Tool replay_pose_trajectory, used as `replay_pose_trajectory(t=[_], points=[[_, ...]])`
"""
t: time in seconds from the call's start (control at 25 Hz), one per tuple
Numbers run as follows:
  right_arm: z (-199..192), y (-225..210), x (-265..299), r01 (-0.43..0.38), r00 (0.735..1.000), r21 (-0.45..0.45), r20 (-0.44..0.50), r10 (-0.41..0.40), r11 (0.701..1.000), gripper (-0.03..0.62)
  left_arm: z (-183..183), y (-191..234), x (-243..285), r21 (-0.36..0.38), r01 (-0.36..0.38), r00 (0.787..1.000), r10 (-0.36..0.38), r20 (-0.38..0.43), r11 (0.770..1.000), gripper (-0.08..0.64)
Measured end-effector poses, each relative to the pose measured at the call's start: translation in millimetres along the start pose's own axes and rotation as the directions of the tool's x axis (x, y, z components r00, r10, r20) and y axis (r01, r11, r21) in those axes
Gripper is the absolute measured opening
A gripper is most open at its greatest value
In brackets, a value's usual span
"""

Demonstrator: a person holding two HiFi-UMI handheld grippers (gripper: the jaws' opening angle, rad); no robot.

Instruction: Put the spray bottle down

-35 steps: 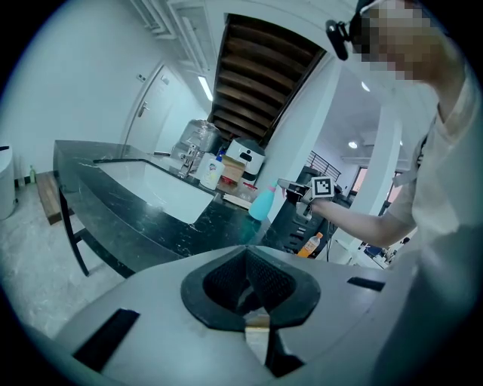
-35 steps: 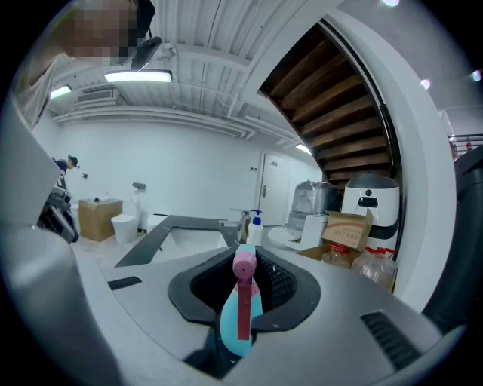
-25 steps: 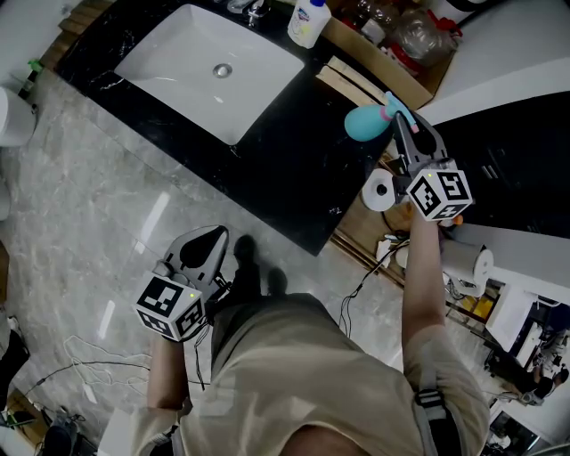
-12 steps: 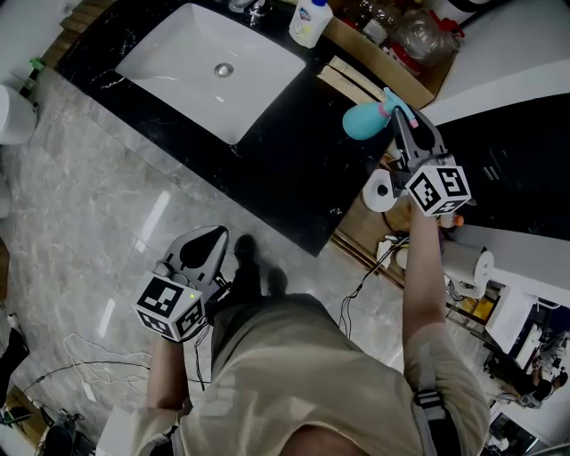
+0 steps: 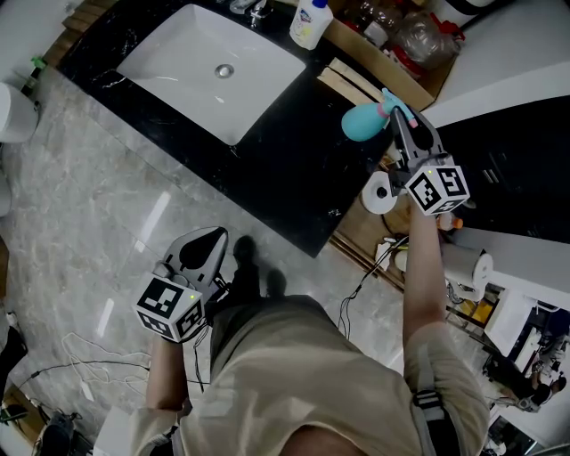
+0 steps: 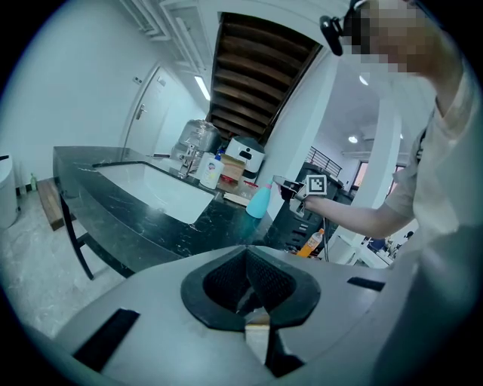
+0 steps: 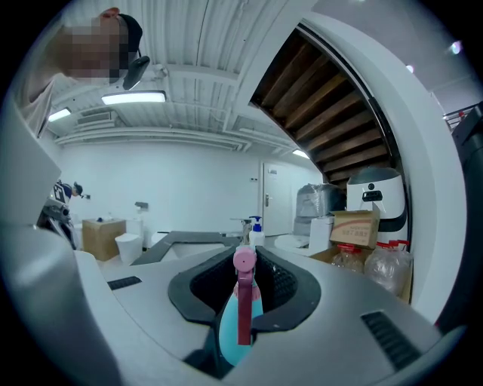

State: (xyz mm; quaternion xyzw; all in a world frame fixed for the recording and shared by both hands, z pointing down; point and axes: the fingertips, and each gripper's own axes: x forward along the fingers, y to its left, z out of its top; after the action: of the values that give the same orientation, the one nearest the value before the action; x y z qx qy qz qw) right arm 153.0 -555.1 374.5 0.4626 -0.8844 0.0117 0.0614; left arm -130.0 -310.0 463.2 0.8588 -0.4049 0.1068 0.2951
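Observation:
A teal spray bottle point(image 5: 361, 122) with a pink trigger hangs above the right end of the black countertop point(image 5: 294, 174). My right gripper point(image 5: 396, 118) is shut on its neck. In the right gripper view the bottle point(image 7: 240, 320) sits upright between the dark pads, pink trigger towards the camera, with the right gripper point(image 7: 243, 290) closed around it. My left gripper point(image 5: 203, 242) is held low by the person's waist over the floor, jaws together and holding nothing. The left gripper view shows the left gripper point(image 6: 247, 290) shut, and far off the bottle point(image 6: 259, 201).
A white sink point(image 5: 209, 67) is set into the counter's left part, with a soap bottle point(image 5: 309, 22) behind it. A cardboard box and plastic bottles point(image 5: 405, 36) crowd the back right. A paper roll point(image 5: 379, 191) lies just off the counter's right end. Cables point(image 5: 80, 370) trail on the marble floor.
The right gripper and the spray bottle have shifted very slightly to the left. The left gripper has stayed where it was.

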Motion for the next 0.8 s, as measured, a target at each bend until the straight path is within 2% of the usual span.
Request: replay_pose_trajectory(t=[0.8], points=[[0, 0, -10, -0.074, 0.997, -0.011, 0.007, 0.074, 0.997, 0.087, -2, -10, 1, 0.057, -0.030, 0.999, 0.032, -0.024, 0.998, 0.011]])
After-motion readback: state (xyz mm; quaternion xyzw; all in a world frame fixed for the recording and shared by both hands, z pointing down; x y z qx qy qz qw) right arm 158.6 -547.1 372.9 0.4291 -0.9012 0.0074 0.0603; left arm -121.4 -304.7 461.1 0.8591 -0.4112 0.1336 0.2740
